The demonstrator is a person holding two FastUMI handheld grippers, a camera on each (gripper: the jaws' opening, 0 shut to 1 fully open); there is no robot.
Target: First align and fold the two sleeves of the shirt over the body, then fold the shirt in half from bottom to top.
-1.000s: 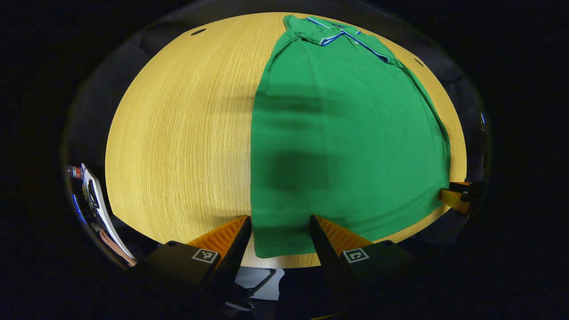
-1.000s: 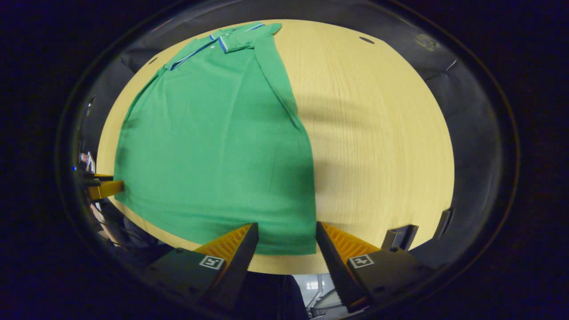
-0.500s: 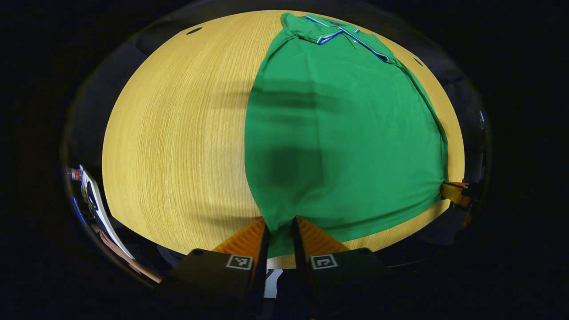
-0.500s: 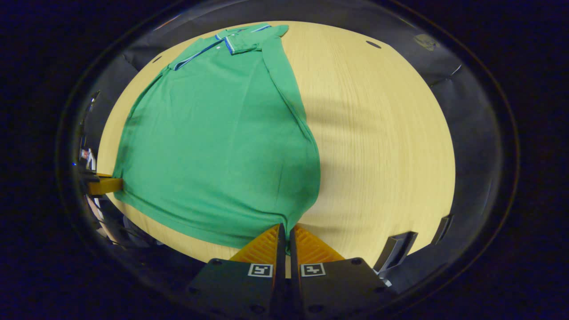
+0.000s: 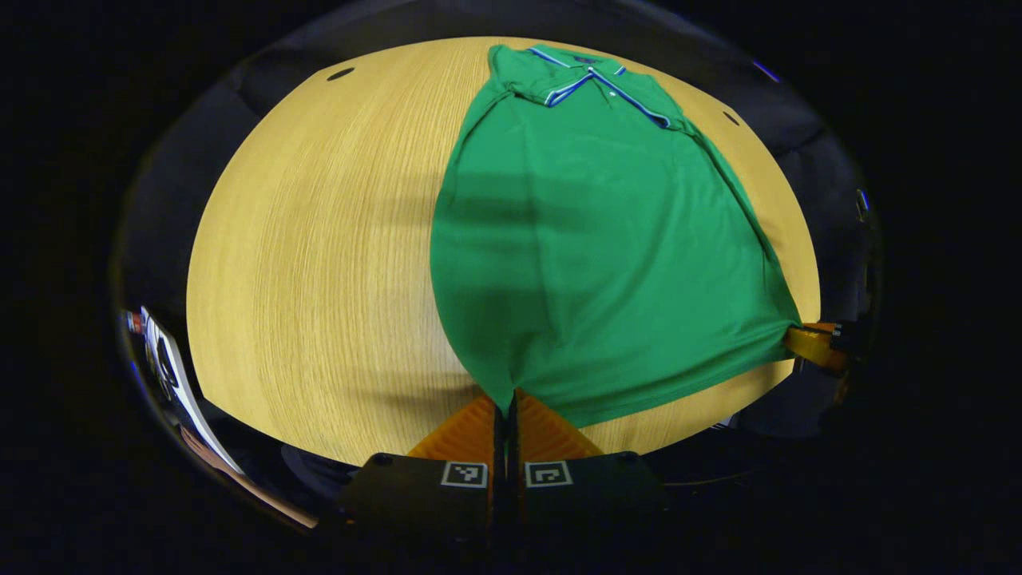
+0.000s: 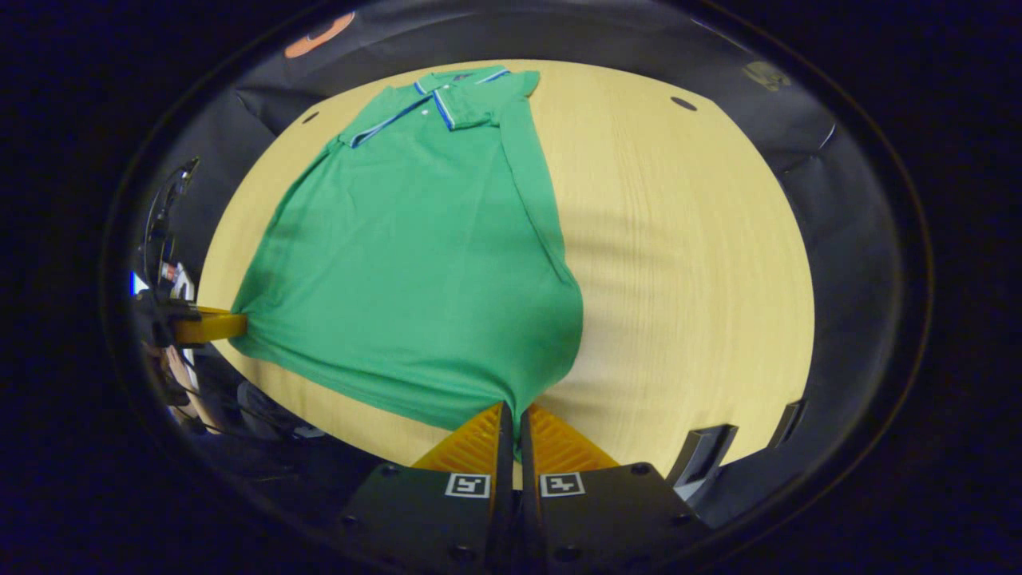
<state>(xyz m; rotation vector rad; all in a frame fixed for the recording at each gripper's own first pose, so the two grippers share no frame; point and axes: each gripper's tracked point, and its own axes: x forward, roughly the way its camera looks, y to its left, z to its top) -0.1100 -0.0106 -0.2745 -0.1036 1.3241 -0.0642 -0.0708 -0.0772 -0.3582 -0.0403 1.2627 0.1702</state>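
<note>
A green polo shirt [image 5: 591, 239] [image 6: 423, 255] lies on the wooden table [image 5: 319, 239] [image 6: 687, 263], collar at the far end, both sleeves folded in over the body. My left gripper [image 5: 505, 403] is shut on the bottom left corner of the hem. The right gripper [image 6: 512, 415] is shut on the bottom right corner. Both corners are raised off the table, and the hem hangs in a curve between them. In the left gripper view the right gripper [image 5: 813, 345] shows at the far right edge; in the right gripper view the left gripper [image 6: 209, 327] shows at the far left.
The tabletop has small dark holes [image 5: 340, 73] [image 6: 683, 103] near its far edge. Black cloth [image 6: 838, 239] surrounds the table. A black bracket [image 6: 703, 455] sits at the near right edge. Objects [image 5: 172, 371] lie beyond the table's left side.
Both grippers closed on the hem corners, then lifted them off the table and drew them forward, so the hem has risen and the shirt's lower part bunches toward each grip.
</note>
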